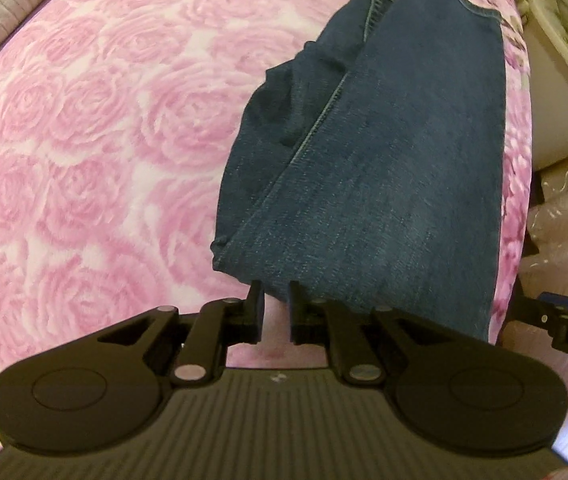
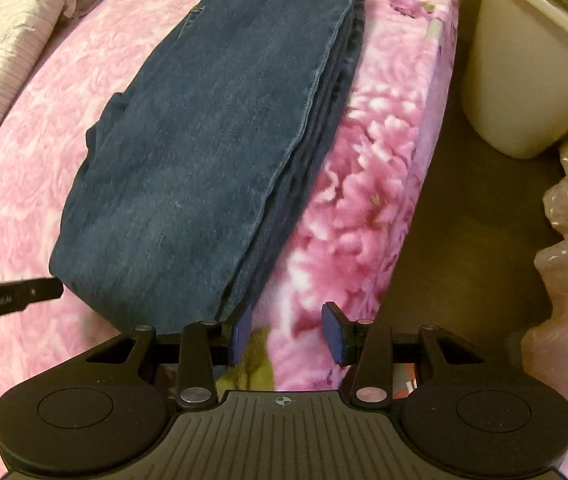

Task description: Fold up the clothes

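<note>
While the left wrist camera is looking down along its fingers, the jeans (image 1: 368, 152) are lying lengthwise on the pink rose blanket (image 1: 83, 140), long axis running away from the camera toward the far edge of the bed, hugging the bed's right side. They're folded leg over leg, with a stitched seam running diagonally up the middle and the far end narrowing at the top of the frame. The left gripper (image 1: 277, 304) is sitting right at the near end of the denim, its 2 fingers only a narrow gap apart with pink blanket showing between them, so not pinching anything as far as I'm seeing. The right gripper (image 1: 564, 316) is poking in at the right edge.

Switching to the right wrist view, the jeans (image 2: 211, 152) are stretching diagonally from near-left to far-right, stacked layers showing along their right edge, near the side of the blanket (image 2: 364, 184). The right gripper (image 2: 286, 330) is hanging with its 2 blue pads (image 2: 334, 334) spread wide, the left one touching or just beside the near corner of the denim, nothing held between them. A white bin (image 2: 524, 80) is standing on the floor off to the right, and the left gripper (image 2: 11, 300) is peeking in from the left.
</note>
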The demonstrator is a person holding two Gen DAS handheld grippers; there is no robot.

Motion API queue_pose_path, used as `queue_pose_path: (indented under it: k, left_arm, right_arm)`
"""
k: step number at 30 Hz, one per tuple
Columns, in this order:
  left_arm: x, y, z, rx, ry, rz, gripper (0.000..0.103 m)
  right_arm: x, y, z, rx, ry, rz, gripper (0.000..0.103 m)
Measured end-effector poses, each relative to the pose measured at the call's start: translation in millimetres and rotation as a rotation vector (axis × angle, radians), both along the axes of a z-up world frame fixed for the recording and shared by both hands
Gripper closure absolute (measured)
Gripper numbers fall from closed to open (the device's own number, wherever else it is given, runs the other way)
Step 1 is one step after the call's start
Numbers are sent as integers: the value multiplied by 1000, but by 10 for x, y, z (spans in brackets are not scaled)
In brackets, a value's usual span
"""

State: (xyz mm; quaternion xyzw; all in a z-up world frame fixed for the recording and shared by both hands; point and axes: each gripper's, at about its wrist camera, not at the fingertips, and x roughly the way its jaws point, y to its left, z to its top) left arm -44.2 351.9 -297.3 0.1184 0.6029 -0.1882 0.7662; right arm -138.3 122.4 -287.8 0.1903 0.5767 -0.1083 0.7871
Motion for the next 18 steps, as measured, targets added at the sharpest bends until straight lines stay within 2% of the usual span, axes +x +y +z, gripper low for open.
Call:
queue_pose_path:
  k: [7,10,13,15,18]
  left_arm:
    - [-45,-16,0,8,3,-19,95]
    - [-73,34,21,-34,0,-4,95]
    - [-129,205,27,-183,39,98,88]
    - [-214,347,1,-299,74,195,87]
    - [-417,505,-74,-423,112,350,86]
  right_arm:
    - [-130,16,38,-14,-15,-14,60]
    - [-158,6,34,-6,-19,-16,60]
    - [-168,-49,55,-8,-41,-2,60]
    - [-170,-104,80,-20,-60,11,60]
    - [-138,-225,130,-34,-76,48,60]
